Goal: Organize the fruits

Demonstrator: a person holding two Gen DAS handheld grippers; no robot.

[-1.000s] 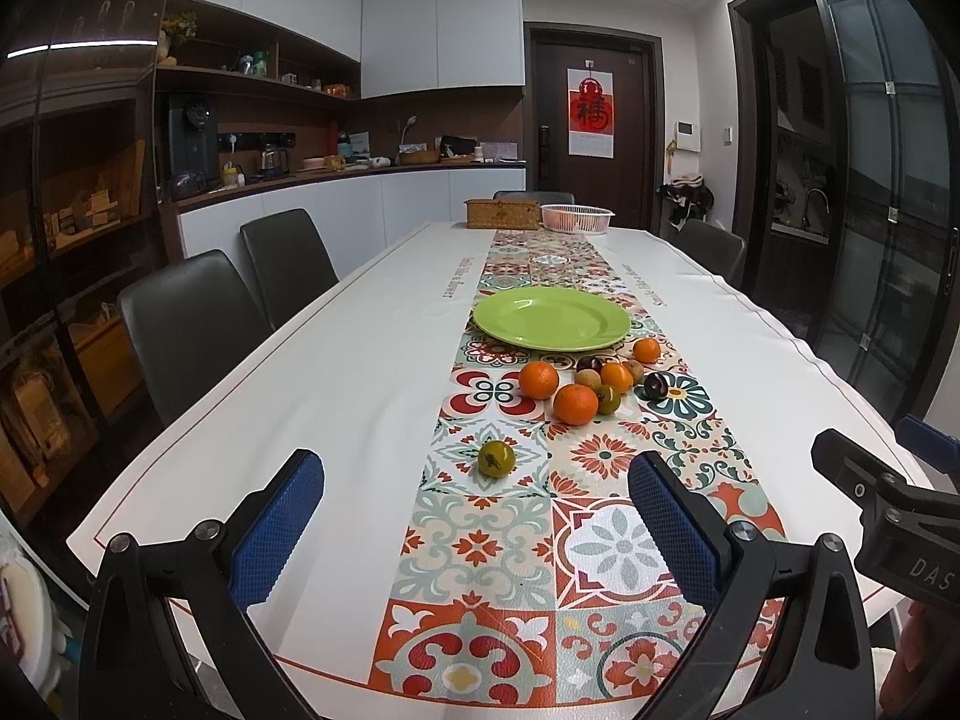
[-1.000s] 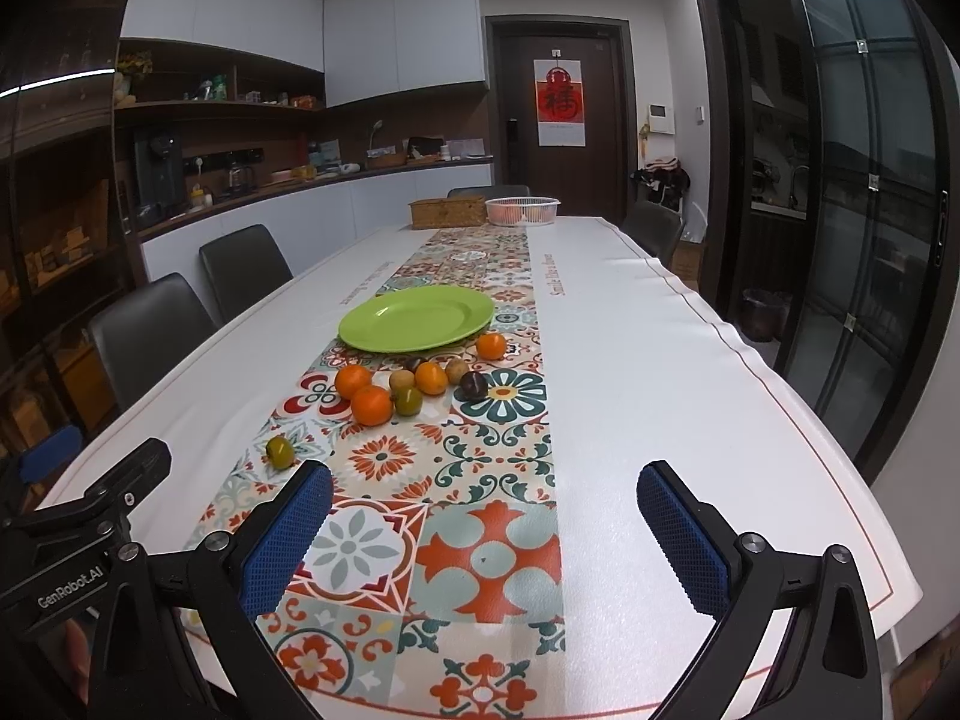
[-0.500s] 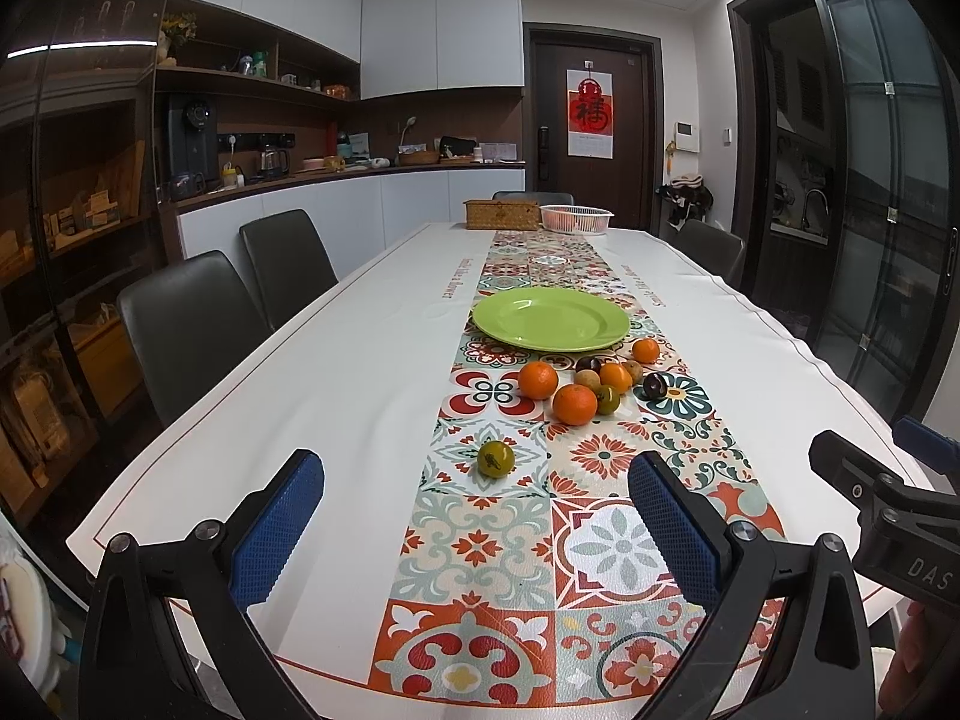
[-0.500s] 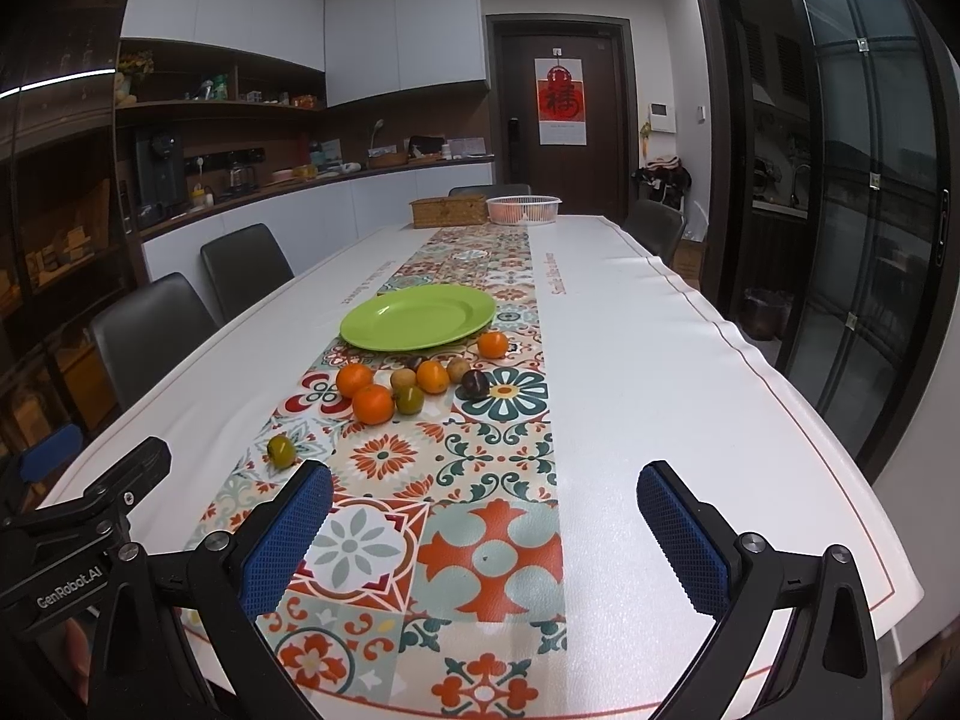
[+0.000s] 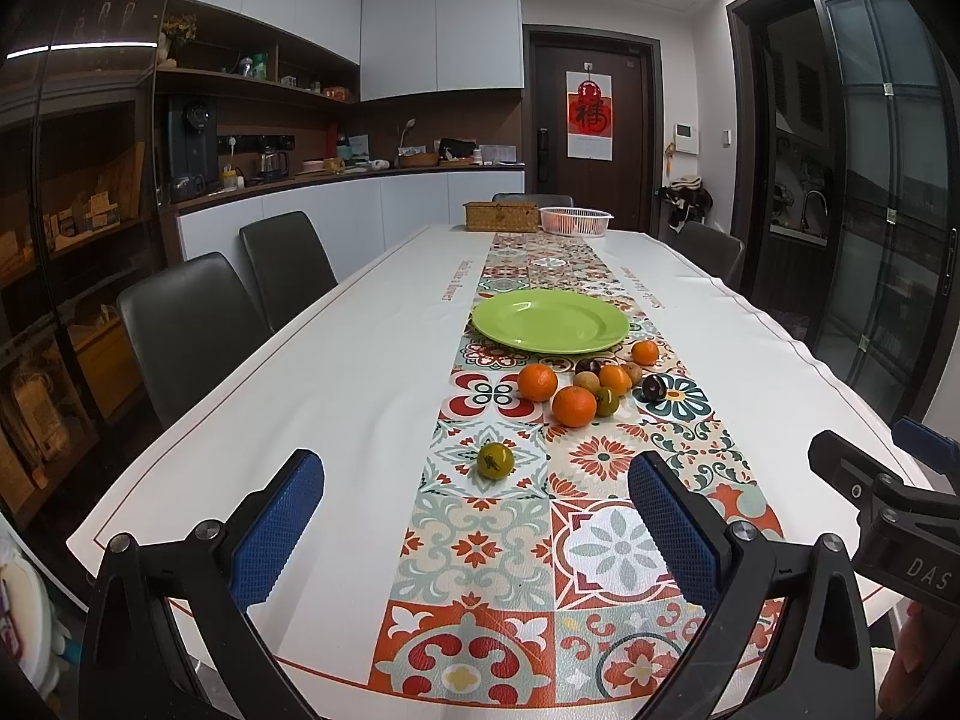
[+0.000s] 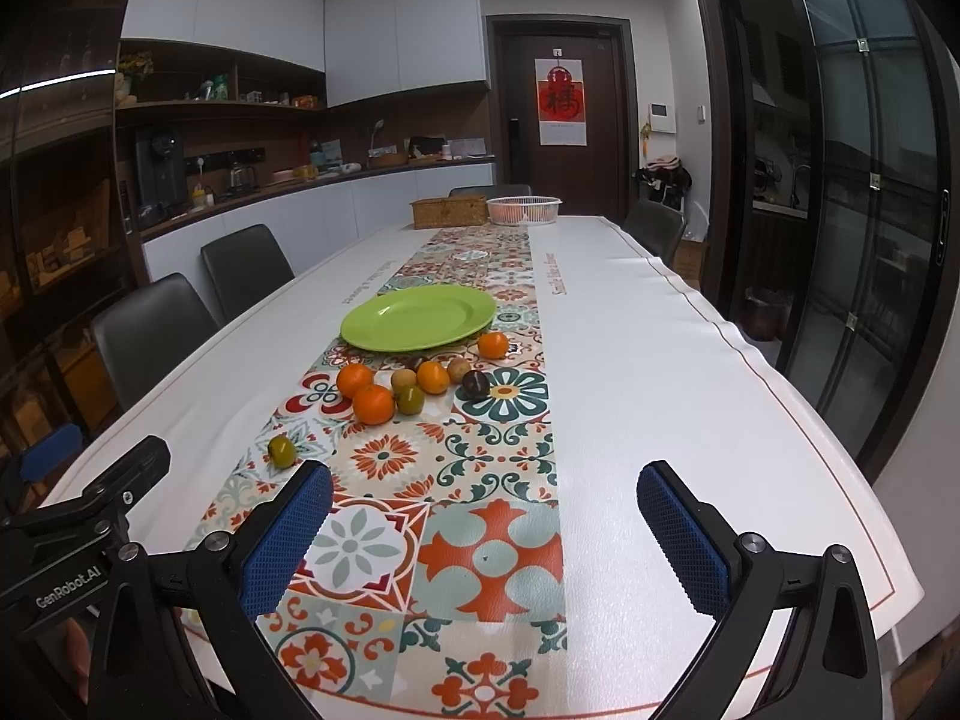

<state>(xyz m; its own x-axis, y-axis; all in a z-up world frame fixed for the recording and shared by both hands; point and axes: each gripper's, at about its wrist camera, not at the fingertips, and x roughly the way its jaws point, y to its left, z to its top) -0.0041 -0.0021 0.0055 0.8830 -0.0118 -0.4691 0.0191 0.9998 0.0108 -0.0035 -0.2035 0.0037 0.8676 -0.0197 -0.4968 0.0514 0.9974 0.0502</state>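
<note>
Nothing moved since a second ago, pretty much. Left gripper (image 5: 474, 516) and right gripper (image 6: 483, 534) both spread wide, holding nothing, parked over the near end of the table (image 5: 336, 396). Green plate (image 5: 550, 321) far ahead of the fingertips, bare. Cluster of oranges and small fruits (image 5: 585, 387) just short of it, one greenish fruit (image 5: 495, 461) loose, right ahead between the left fingers. So basically zero progress, every fruit left to go.

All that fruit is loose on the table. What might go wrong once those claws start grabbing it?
The fruits are round, so a nudge may roll the lone green fruit across the table. The oranges sit clustered, so a claw could knock neighbours. The green plate is shallow; fruit might roll off.
</note>
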